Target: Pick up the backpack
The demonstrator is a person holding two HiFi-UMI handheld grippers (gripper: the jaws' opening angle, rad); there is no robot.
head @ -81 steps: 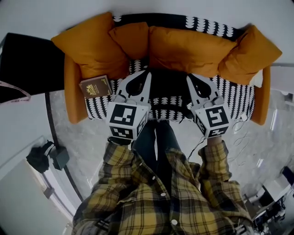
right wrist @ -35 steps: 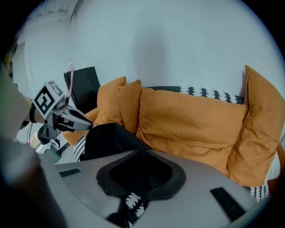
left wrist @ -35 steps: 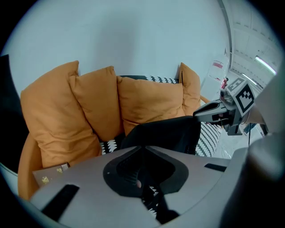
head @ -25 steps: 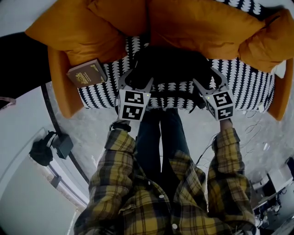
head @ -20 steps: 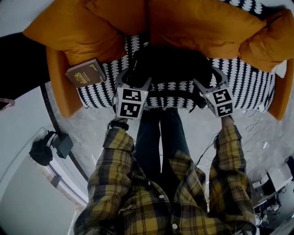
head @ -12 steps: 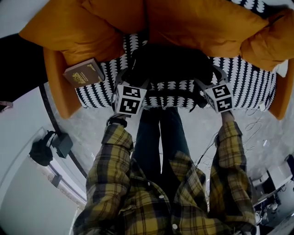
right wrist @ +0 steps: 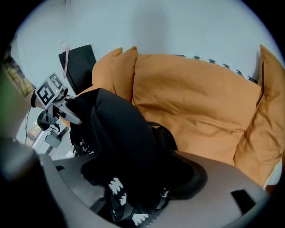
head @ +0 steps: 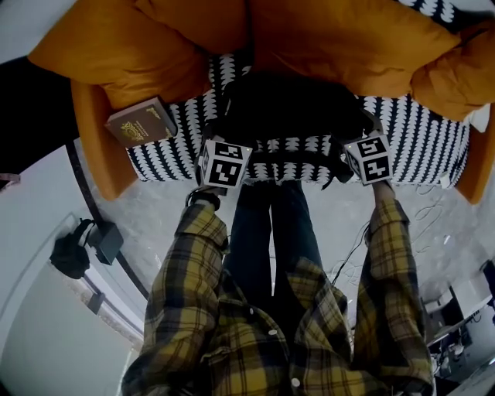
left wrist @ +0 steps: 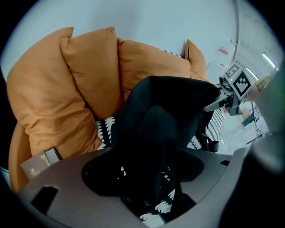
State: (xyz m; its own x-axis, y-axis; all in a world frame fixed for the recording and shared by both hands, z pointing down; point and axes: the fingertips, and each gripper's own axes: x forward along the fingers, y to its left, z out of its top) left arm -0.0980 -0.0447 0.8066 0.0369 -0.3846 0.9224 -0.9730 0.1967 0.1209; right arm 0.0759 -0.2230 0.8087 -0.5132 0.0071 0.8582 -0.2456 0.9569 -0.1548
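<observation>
Brown hardback book (head: 141,124): lying at the left end of the black-and-white patterned sofa seat (head: 421,143), beside an orange cushion (head: 116,54).
Left claw (left wrist: 149,189): my jaws have just opened wide and eased in a touch; black fabric stands between them.
Black fabric backpack (head: 290,108): mid-seat, against the cushions, between my two claws.
Right claw (right wrist: 133,189): my jaws have just opened wide, astride the backpack's other side.

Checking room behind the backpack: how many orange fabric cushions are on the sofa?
4 cushions: one at the left end, a smaller one beside it, a wide one behind the black backpack, one at the right end. Others may be hidden.
</observation>
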